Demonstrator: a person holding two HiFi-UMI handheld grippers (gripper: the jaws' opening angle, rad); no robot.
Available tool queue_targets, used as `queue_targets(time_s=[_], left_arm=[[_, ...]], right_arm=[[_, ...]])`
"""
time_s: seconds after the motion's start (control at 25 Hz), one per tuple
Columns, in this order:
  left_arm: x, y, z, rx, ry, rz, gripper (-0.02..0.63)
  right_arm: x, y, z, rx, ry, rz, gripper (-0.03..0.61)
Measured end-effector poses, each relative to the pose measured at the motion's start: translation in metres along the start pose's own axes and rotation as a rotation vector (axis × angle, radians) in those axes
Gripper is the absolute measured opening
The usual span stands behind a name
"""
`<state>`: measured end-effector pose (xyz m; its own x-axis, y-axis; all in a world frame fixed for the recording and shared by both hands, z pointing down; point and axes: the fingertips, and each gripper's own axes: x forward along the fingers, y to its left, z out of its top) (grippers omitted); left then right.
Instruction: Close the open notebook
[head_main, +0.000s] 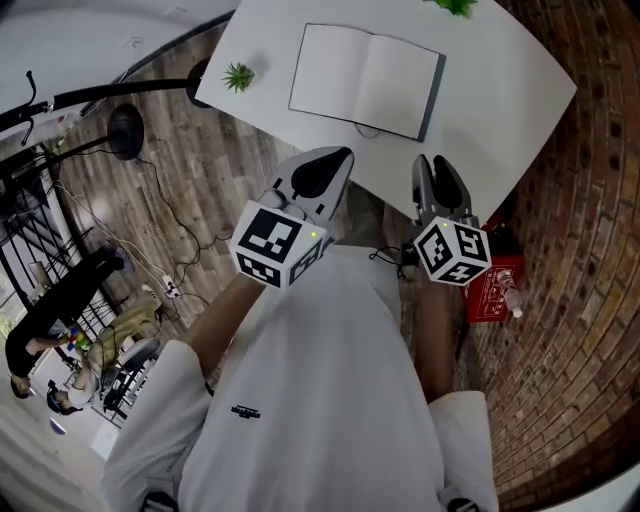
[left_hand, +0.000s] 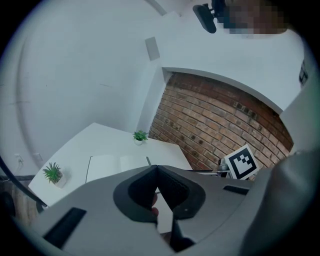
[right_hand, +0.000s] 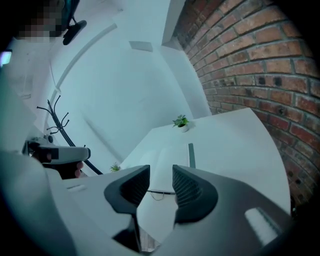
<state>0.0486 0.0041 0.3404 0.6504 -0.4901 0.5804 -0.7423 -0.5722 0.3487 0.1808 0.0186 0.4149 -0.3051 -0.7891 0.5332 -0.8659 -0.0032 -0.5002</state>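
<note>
White all over the worktop (head_main: 500, 95). Found the notebook (head_main: 365, 80) lying open and flat on it, pages blank, between the middle and the near edge, with a dark cover strip showing along its right side. Confirmed the same lie of the notebook (left_hand: 117, 162) from the left gripper view.

Recorded 2 small potted plants: near plant (head_main: 238, 76) at the near left corner, far plant (head_main: 452, 6) by the far edge.

Located the left gripper (head_main: 335, 160) just off the near edge, well apart from the notebook. Checked its fingers (left_hand: 137, 192) in the left gripper view: clenched tip to tip, nothing between them.

Located the right gripper (head_main: 440, 165) at the near edge, beside the left gripper and likewise apart from the notebook. Checked its fingers (right_hand: 131, 187) in the right gripper view: released, with a clear gap and nothing gripped. Saw only bare worktop and the notebook beyond that gap.

Noted wooden floor (head_main: 200, 180) off the worktop's left edge and a brick wall (left_hand: 215, 115) off its right edge. Noted also a red item (head_main: 495, 285) low by that wall, below the right gripper. Could not determine its kind.
</note>
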Motion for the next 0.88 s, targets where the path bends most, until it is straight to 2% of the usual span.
queue_targets(time_s=[0.4,0.56,0.72,0.88], left_arm=[[0.039,0.010,-0.025,-0.015,0.087,-0.011,0.003],[0.054,0.019,-0.035,-0.019,0.112,-0.001,0.003],[0.065,0.030,-0.045,-0.025,0.139,0.011,0.003],[0.072,0.033,-0.054,-0.033,0.160,0.010,0.003]], right_arm=[[0.035,-0.038,-0.038,0.155,0.096,-0.019,0.216],[0.050,-0.049,-0.049,0.198,0.125,-0.022,0.232],[0.062,-0.061,-0.063,0.288,0.148,-0.036,0.235],[0.070,-0.074,-0.076,0.314,0.170,-0.071,0.242]])
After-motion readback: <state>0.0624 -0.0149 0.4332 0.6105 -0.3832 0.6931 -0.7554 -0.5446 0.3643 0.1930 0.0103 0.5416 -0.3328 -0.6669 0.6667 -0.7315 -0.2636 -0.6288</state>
